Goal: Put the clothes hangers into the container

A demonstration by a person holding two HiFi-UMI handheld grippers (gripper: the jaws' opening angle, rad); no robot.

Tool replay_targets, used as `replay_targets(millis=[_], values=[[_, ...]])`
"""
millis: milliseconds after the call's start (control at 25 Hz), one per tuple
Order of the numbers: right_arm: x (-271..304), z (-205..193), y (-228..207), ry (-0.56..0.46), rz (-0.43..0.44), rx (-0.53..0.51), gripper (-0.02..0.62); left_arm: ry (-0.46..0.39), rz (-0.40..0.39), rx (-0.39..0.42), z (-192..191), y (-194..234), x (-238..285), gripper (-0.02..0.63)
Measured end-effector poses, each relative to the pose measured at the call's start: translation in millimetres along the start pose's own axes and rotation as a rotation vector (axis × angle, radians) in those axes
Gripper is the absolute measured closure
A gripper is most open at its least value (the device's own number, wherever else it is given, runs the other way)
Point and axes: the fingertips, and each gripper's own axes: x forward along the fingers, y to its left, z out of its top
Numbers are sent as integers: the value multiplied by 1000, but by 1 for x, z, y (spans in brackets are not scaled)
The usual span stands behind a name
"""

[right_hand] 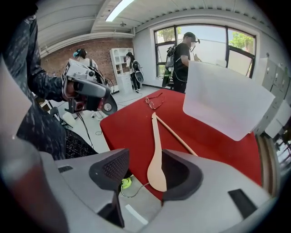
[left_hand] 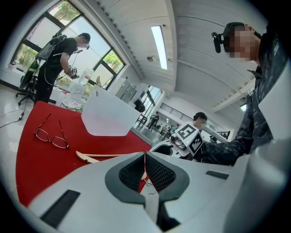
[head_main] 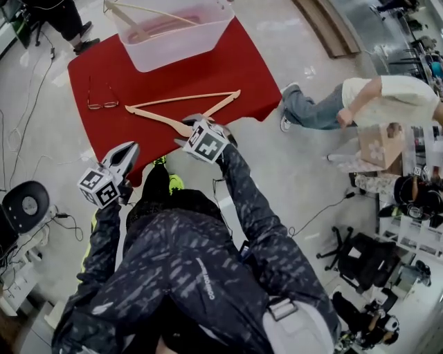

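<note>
Item 1, flat hanger (head_main: 181, 109): pale wood, wide shallow V with a straight crossbar, lying flat on the red desk (head_main: 235, 69), towards its near side; one broad arm end (right_hand: 157, 170) reaches the near edge

Item 2, second hanger (head_main: 149, 12): same pale wood, propped tilted inside the container, upper part rising above the rim

Item 3, container (head_main: 181, 43): translucent plastic tub, open top, upright at the desk's far side, well apart from the flat hanger

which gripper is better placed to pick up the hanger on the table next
Right. The right gripper has its jaws open with part of the wooden hanger between them; the left gripper is shut, empty, and further from it.
</note>
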Motion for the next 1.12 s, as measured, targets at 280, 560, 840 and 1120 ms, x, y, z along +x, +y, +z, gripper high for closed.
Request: replay_targets(millis=[280, 560, 840, 1120], values=[[42, -39, -10, 104, 7, -7, 362, 23, -2, -38, -17, 12, 5, 595], [53, -56, -22, 171, -11, -42, 347, 41, 4, -66, -25, 14, 6, 594], [69, -59, -26, 216, 15, -82, 344, 52, 4, -81, -31, 18, 8, 595], [75, -57, -22, 218, 32, -82, 344, 51, 3, -86, -29, 18, 6, 595]])
